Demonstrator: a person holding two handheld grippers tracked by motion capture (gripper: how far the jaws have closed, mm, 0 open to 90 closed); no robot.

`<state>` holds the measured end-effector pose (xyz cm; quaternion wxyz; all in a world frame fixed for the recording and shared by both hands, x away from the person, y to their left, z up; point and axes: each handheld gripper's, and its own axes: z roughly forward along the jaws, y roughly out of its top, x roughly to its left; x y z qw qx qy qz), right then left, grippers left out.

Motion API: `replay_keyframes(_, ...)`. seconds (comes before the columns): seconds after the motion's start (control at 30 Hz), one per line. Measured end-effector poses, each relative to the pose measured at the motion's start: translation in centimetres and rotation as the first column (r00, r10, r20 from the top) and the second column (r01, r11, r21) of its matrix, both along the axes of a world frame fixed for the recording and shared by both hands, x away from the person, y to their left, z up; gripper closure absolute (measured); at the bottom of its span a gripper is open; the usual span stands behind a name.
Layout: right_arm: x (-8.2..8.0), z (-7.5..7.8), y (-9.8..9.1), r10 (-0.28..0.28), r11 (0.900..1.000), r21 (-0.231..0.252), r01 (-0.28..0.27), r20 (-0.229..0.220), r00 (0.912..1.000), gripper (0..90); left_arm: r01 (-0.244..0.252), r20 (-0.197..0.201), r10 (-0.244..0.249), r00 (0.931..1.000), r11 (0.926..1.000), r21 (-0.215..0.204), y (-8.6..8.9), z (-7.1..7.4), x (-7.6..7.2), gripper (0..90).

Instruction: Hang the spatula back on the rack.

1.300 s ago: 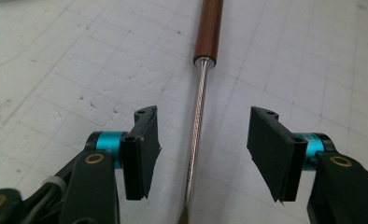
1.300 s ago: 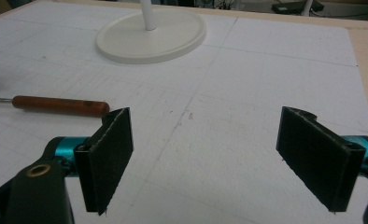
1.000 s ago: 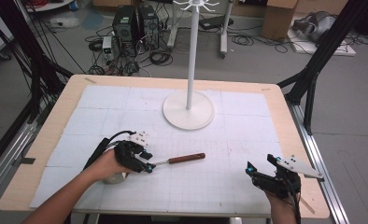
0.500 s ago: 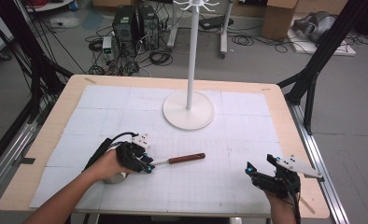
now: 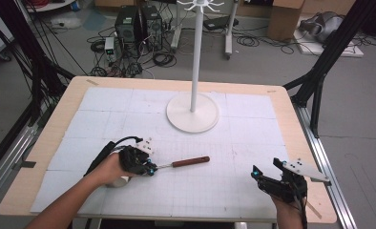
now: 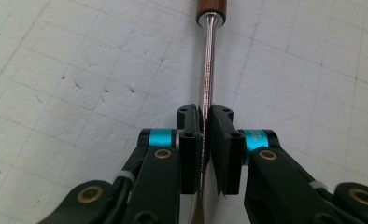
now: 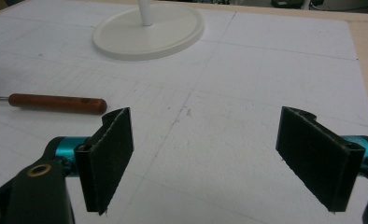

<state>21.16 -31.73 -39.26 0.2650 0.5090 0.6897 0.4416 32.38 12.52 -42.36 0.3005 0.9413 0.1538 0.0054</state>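
Now left tongs (image 6: 204, 122) clamped on metal shank (image 6: 208, 65) of utensil (image 5: 183, 163), jaws just closing onto it; seen too in high view (image 5: 148, 168). Utensil flat on surface (image 5: 253, 138), wooden handle (image 7: 56, 103) pointing right, near stand base (image 5: 193, 112). Right tongs (image 7: 201, 158) released, jaws wide, nothing between, low right (image 5: 272, 180).

- My table (image 5: 291, 143) carries a white gridded mat (image 5: 105, 109) across most of its top.
- A white stand (image 5: 193, 112) rises at upper centre, round base on the mat.
- Black computer boxes (image 5: 138, 26) and tangled cables (image 5: 162, 57) sit on the floor, upper left.
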Motion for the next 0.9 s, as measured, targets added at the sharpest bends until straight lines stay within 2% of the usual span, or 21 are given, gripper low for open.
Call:
replay_keyframes(0.13, 0.00, 0.01, -0.05, -0.006, 1.0000, 0.003, 0.006, -0.001, 1.0000, 20.4, -0.001, -0.002, 0.001, 1.0000, 1.0000, -0.002, -0.01, -0.05, -0.03, 82.5)
replay_keyframes(0.27, -0.02, 0.03, -0.14, -0.005, 1.0000, 0.004, 0.005, 0.003, 1.0000, 20.3, 0.004, 0.014, -0.004, 0.9999, 1.0000, 0.000, -0.02, -0.06, -0.14, 83.9)
replay_keyframes(0.5, -0.09, -0.04, -0.35, -0.011, 0.9999, 0.012, 0.011, -0.002, 0.9999, 20.3, -0.016, -0.007, 0.016, 0.9999, 0.9999, -0.004, 0.07, 0.01, -0.05, 84.2)
replay_keyframes(0.67, -0.18, -0.02, -0.46, -0.015, 0.9998, 0.010, 0.015, 0.000, 0.9999, 20.3, -0.025, -0.022, 0.024, 0.9995, 0.9996, -0.016, 0.17, 0.12, -0.07, 84.2)
replay_keyframes(0.9, -0.29, 0.01, -0.57, -0.022, 0.9996, 0.015, 0.022, 0.000, 0.9998, 20.3, -0.042, -0.017, 0.041, 0.9990, 0.9974, -0.059, 0.40, 0.71, -0.41, 84.2)
